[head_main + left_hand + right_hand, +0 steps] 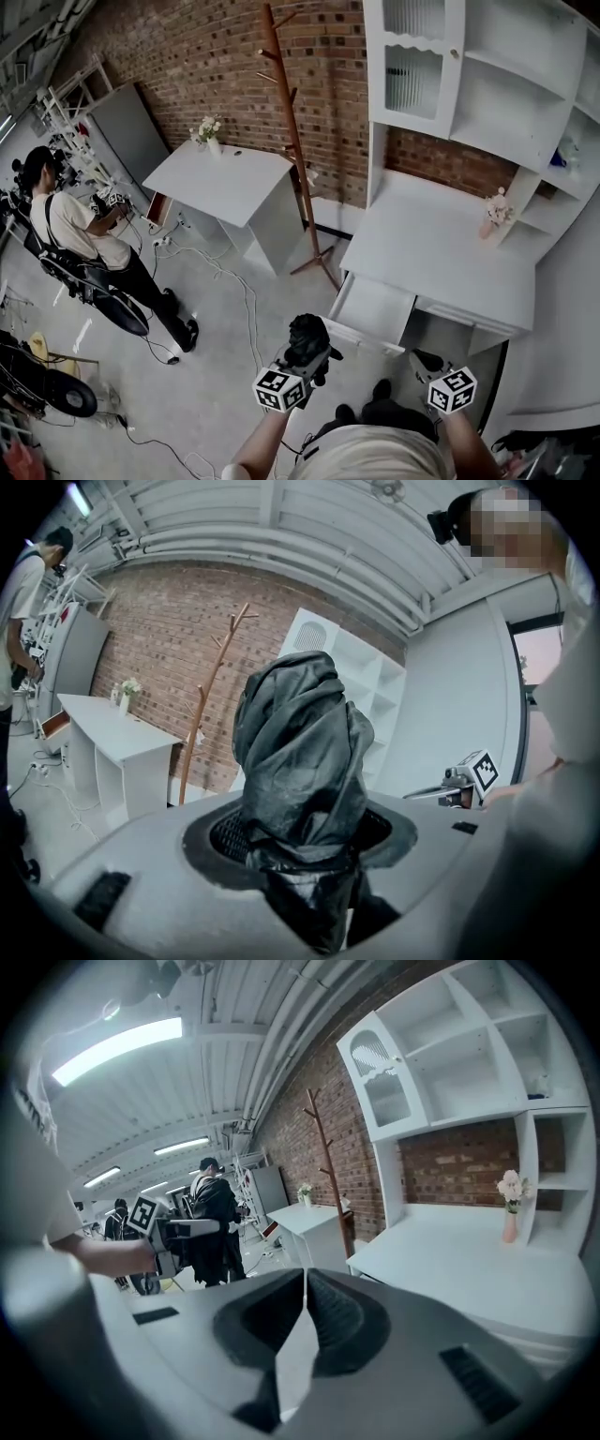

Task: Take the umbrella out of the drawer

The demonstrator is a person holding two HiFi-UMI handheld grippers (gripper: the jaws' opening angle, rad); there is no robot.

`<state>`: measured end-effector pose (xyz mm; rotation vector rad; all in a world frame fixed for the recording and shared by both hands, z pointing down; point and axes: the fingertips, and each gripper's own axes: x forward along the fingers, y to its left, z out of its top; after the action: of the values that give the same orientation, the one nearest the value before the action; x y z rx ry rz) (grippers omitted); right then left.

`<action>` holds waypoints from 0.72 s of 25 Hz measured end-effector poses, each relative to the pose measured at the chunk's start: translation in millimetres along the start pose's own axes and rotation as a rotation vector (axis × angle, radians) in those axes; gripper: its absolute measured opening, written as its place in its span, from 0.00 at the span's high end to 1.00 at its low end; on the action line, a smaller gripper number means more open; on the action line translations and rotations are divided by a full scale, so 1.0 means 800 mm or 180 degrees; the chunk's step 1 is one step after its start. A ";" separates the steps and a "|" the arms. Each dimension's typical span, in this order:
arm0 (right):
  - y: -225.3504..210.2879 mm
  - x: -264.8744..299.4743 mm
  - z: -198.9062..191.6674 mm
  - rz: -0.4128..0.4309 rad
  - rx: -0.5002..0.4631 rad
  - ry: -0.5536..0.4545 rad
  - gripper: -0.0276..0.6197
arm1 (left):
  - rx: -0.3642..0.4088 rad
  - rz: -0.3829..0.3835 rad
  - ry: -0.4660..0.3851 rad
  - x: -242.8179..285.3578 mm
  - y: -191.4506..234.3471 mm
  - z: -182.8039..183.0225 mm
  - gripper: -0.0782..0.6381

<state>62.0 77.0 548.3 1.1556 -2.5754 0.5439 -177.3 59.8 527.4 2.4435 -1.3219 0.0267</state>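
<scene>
Umbrella (pixel 307 339) folded, clamped in left tool (pixel 296 371), right tool (pixel 429 366) closed empty, both held forward near open drawer (pixel 370 307)

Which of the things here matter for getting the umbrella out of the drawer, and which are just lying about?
Part of the job:
- black umbrella, clamped in the left gripper
- open drawer
- right gripper, shut and empty

Just around:
- wooden coat stand
- pink flower vase
- small white table
- floor cables
- another person
</scene>
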 end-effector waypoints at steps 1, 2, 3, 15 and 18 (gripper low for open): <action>0.000 -0.004 0.005 -0.0016 0.0006 -0.0009 0.91 | -0.0012 0.0004 -0.0006 -0.004 -0.002 0.004 0.54; 0.000 -0.008 0.011 -0.0028 0.0010 -0.0025 0.91 | -0.0022 0.0010 -0.0012 -0.007 -0.004 0.008 0.54; -0.002 -0.011 0.017 -0.0037 0.0013 -0.0046 0.91 | -0.0029 0.0020 -0.0018 -0.008 -0.006 0.011 0.54; -0.055 -0.055 0.052 0.0091 -0.0156 -0.0189 0.91 | -0.0129 0.0228 -0.0208 0.007 -0.068 0.025 0.54; -0.067 -0.071 0.062 0.0153 -0.0226 -0.0157 0.91 | -0.0154 0.0272 -0.0294 0.010 -0.089 0.034 0.54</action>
<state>135.3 59.9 494.2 1.0998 -2.6473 0.4359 -119.3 80.3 481.7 2.3725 -1.4487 -0.0963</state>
